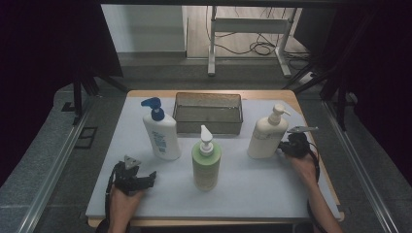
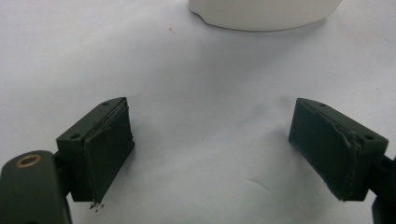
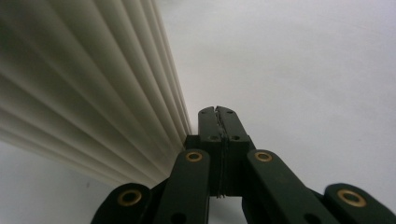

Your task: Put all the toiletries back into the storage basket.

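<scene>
Three pump bottles stand on the white mat: a white one with a blue pump (image 1: 160,133) at the left, a green one with a white pump (image 1: 206,165) in the middle, and a cream one (image 1: 265,136) at the right. My left gripper (image 1: 148,178) rests near the front left, below the blue-pump bottle. Its jaws stand wide open (image 2: 210,123) with bare mat between them, and a white bottle base (image 2: 264,14) lies ahead. My right gripper (image 1: 284,148) sits low against the cream bottle's right side. Its pads are pressed together (image 3: 218,112), beside the bottle's ribbed wall (image 3: 93,84), holding nothing.
A dark mesh basket (image 1: 209,104) stands at the back centre of the mat, between the blue-pump and cream bottles. The wooden table edge (image 1: 311,121) runs close on the right. Beyond the table are a floor with cables and a white stand.
</scene>
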`<state>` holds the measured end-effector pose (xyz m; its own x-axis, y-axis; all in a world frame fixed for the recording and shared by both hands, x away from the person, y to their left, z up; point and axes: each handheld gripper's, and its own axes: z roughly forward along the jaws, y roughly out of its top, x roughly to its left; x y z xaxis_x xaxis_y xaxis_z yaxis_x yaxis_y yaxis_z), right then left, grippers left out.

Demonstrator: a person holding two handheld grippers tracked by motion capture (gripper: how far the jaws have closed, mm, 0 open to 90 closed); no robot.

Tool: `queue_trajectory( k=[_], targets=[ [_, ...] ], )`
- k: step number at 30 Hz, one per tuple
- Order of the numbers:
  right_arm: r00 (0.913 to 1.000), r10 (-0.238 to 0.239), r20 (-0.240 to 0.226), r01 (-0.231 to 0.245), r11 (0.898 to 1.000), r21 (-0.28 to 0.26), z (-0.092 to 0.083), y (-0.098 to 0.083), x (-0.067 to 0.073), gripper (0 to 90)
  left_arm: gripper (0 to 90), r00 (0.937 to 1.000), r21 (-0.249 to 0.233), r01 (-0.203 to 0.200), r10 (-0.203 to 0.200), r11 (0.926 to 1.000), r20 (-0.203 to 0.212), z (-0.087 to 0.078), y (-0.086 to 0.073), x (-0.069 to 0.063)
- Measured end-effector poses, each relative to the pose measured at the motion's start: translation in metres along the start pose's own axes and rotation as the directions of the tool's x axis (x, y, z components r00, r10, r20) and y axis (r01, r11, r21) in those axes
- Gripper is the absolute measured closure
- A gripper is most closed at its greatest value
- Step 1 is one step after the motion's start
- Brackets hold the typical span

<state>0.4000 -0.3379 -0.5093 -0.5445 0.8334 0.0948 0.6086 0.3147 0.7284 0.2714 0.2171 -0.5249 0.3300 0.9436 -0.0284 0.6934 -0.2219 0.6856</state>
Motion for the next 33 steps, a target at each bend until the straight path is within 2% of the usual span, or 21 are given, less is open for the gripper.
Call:
queue_trajectory(
  k=[8, 17, 33],
  targets=[
    [0.9995, -0.022, -0.022, 0.022, 1.000, 0.000, -0.002, -0.004, 0.009, 89.7, 12.9, 1.0000, 0.000, 0.000, 0.000, 1.0000, 0.001, 0.000, 0.000, 0.000],
    [0.9983, -0.023, -0.055, 0.023, 1.000, -0.002, -0.008, -0.012, 0.020, 89.5, 12.9, 1.0000, 0.000, -0.001, 0.001, 1.0000, 0.000, 0.000, 0.000, 0.000],
    [0.9958, -0.041, -0.083, 0.040, 0.999, -0.004, -0.019, -0.026, 0.039, 88.2, 12.9, 1.0000, 0.000, 0.001, -0.001, 1.0000, 0.001, 0.000, 0.000, 0.000]
  ],
)
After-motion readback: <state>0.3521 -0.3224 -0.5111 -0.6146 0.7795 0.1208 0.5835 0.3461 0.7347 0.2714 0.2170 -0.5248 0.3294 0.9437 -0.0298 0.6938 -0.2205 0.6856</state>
